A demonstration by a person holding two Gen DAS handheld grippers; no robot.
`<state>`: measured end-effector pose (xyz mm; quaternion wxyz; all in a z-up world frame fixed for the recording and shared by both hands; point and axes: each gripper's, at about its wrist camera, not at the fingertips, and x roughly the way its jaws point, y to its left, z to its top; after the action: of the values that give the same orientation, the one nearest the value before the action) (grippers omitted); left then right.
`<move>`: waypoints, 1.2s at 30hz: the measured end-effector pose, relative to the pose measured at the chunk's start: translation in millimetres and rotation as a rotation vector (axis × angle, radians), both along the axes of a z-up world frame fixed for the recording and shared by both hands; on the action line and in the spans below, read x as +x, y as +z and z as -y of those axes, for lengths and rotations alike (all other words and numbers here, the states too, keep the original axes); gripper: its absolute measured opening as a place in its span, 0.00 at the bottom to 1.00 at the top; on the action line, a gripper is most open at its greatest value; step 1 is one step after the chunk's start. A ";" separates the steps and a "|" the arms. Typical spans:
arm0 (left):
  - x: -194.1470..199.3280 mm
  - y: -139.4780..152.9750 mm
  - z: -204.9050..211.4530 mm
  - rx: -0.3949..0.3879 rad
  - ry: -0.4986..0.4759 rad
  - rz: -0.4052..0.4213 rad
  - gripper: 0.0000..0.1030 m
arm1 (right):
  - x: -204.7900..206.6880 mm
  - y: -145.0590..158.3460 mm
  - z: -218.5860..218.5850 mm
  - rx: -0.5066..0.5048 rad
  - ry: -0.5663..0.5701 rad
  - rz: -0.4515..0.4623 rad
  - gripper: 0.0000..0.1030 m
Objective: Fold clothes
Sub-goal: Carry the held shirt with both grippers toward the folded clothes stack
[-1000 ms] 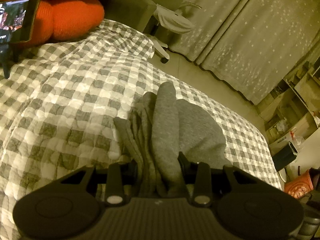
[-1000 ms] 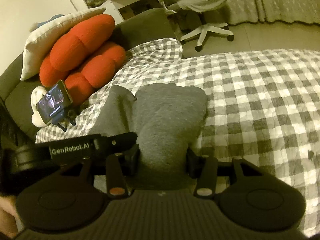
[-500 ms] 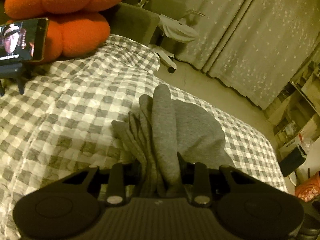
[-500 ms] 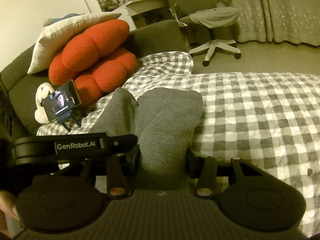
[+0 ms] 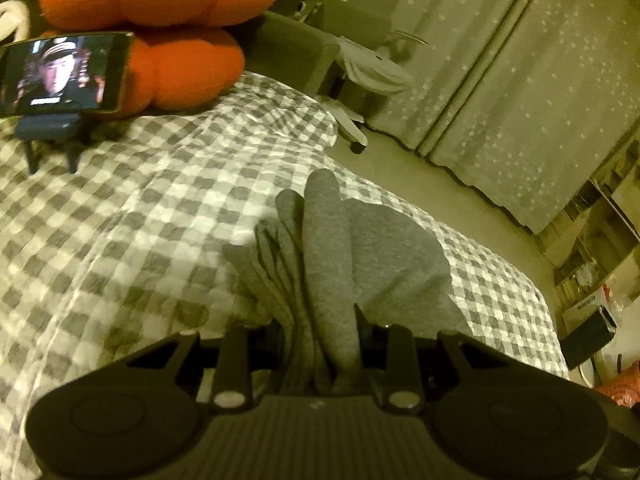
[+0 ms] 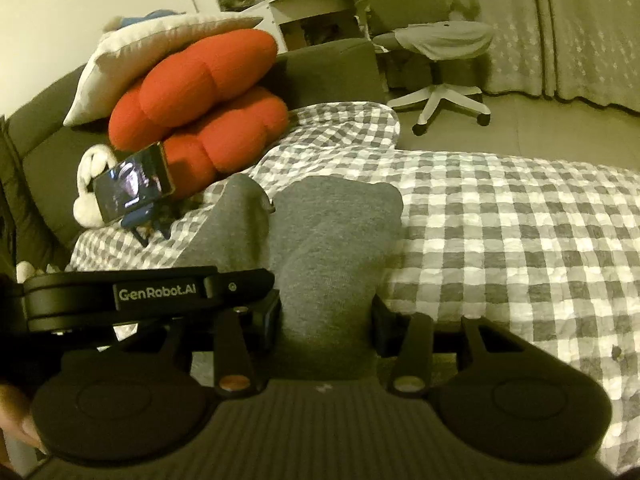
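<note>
Left fingers [image 5: 320,344]: pinched narrow on a bunched stack of folds of the grey garment [image 5: 332,256].
Right fingers [image 6: 326,320]: half-open width, clamped on a thick flat wad of it.
Garment: lifted over the checked bed [image 5: 132,216].
Risk: uneven grips, so layers slip and the fold skews.

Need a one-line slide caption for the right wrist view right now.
Right claw grips a grey garment over the checked bedspread, red cushions and a phone behind.
</note>
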<state>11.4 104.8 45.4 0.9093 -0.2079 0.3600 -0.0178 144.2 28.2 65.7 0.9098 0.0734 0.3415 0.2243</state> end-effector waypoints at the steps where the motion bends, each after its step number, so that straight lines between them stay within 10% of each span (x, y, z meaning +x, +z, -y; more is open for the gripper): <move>1: -3.0 2.2 -2.5 -0.004 0.007 0.003 0.29 | -1.6 1.5 -2.8 -0.007 0.005 0.003 0.47; 14: -107.4 34.4 -87.9 -0.102 0.271 0.069 0.29 | -42.0 39.5 -78.0 -0.036 0.263 0.131 0.47; 25: -231.7 66.7 -222.5 -0.179 0.665 0.250 0.29 | -100.5 97.8 -245.9 -0.141 0.692 0.274 0.46; 36: -270.8 68.2 -343.2 -0.242 0.923 0.301 0.29 | -98.4 114.3 -402.8 -0.145 1.019 0.318 0.46</move>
<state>-259.4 448.0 113.6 0.8335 -0.4447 0.0905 0.3152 45.8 431.0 179.9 0.7288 -0.1994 0.2064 0.6217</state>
